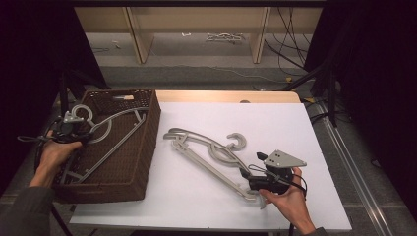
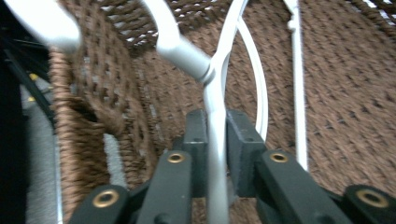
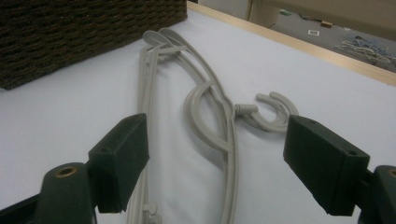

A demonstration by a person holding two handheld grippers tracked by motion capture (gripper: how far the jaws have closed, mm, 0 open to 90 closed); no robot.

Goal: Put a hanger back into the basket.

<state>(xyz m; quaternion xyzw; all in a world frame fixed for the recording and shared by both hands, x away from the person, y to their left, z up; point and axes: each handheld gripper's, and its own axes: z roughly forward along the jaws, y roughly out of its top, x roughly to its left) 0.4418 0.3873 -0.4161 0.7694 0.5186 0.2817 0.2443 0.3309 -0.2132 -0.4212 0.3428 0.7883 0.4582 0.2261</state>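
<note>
The left tool (image 2: 217, 140) clamps a grey hanger (image 2: 212, 79) inside the wicker basket (image 1: 147, 142) to place it, while the right tool (image 3: 215, 163), jaws spread, nears the hangers (image 1: 206, 150) on the bench (image 1: 295, 123).

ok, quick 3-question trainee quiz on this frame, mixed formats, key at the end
1. True or false: the left gripper is shut on the hanger inside the woven basket.
2. Multiple choice: the right gripper is A) shut on a hanger, B) open over the hangers on the table, C) inside the basket.
3. Fill in: the hangers on the white table lie to the basket's ____ in the high view.

Key: 1 true; 2 B; 3 right.
</note>
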